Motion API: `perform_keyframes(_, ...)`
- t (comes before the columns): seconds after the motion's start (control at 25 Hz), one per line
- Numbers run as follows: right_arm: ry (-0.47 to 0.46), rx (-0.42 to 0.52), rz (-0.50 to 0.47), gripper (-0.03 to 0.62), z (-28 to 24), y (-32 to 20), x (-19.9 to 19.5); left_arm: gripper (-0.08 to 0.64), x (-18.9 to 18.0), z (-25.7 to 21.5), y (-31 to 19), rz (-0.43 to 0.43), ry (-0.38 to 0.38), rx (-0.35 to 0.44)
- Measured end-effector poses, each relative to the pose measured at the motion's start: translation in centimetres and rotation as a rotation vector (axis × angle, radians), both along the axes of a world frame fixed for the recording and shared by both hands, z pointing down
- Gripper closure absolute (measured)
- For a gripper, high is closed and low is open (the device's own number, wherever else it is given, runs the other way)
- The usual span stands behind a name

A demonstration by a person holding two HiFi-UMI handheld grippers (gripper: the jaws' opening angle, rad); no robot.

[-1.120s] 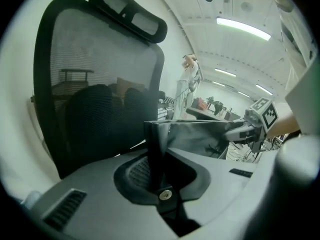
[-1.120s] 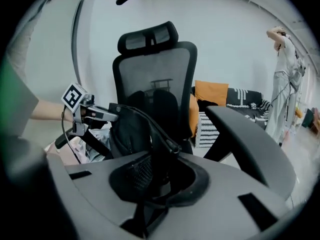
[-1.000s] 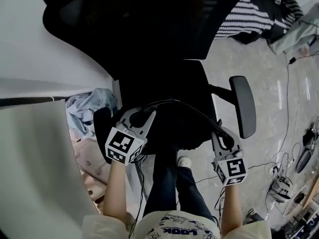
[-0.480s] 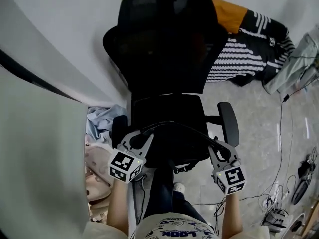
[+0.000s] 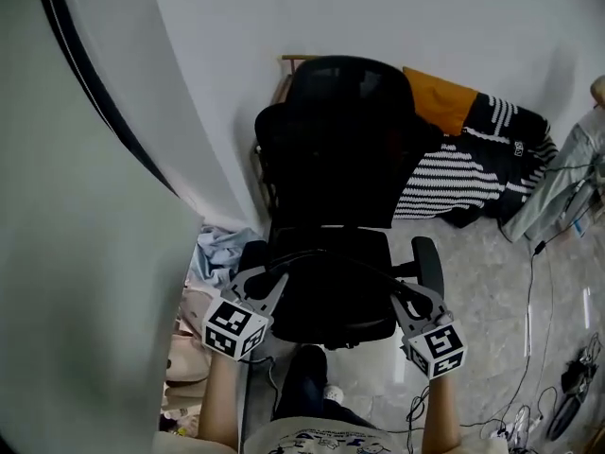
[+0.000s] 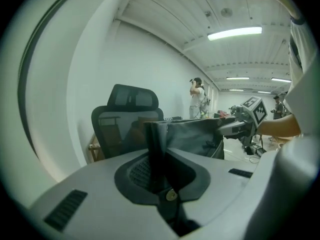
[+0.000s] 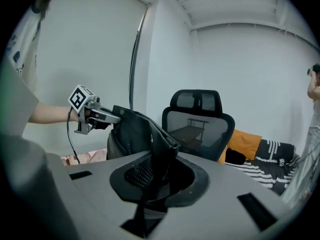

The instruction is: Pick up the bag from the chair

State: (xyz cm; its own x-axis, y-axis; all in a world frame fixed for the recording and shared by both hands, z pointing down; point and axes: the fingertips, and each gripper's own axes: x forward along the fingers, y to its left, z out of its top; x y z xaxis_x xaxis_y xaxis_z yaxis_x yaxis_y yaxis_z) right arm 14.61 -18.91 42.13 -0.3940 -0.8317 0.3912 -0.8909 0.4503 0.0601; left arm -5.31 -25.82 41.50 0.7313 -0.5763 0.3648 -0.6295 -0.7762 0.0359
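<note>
A black bag (image 5: 331, 303) hangs stretched between my two grippers, in front of the black office chair (image 5: 336, 130). My left gripper (image 5: 271, 284) is shut on the bag's left top edge; a dark strap (image 6: 157, 156) runs down between its jaws. My right gripper (image 5: 401, 297) is shut on the bag's right end, with black fabric (image 7: 161, 166) pinched in the jaws. In the left gripper view the bag (image 6: 200, 136) spans across to the right gripper (image 6: 248, 120). The right gripper view shows the bag (image 7: 131, 133) reaching over to the left gripper (image 7: 90, 115), with the chair (image 7: 197, 119) behind.
A curved white wall (image 5: 85, 253) stands close on the left. Blue cloth (image 5: 216, 252) and pink items (image 5: 184, 348) lie at its foot. Striped and orange clothes (image 5: 463, 164) are heaped right of the chair. Cables (image 5: 534, 282) trail over the floor. A person (image 6: 198, 98) stands far off.
The chair has dropped back in the head view and now shows whole. Both grippers kept their hold, and the bag now hangs in front of the seat.
</note>
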Motion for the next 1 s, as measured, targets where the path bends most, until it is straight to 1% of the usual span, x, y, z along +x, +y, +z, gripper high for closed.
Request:
perform_keyframes(0.2, 0.003, 0.042, -0.046, 0.522, -3.3, 1.5, -2.1, 0.525, -2.1, -3.1, 2.3, -0.035, 0.011, 0.05)
perform_keyframes(0.36, 0.006, 0.065, -0.067, 0.522, -5.3, 2.9, -3.2, 0.525, -3.2, -5.0, 4.3, -0.042, 0.007, 0.08)
perform_keyframes(0.6, 0.019, 0.084, -0.075, 0.522, -6.6, 4.5, -4.0, 0.526, -4.4, -6.5, 6.3, -0.055, 0.006, 0.088)
perform_keyframes(1.0, 0.013, 0.108, -0.08, 0.522, -8.7, 6.5, -4.4, 0.526, -5.0, -8.7, 8.8, -0.071, 0.013, 0.12)
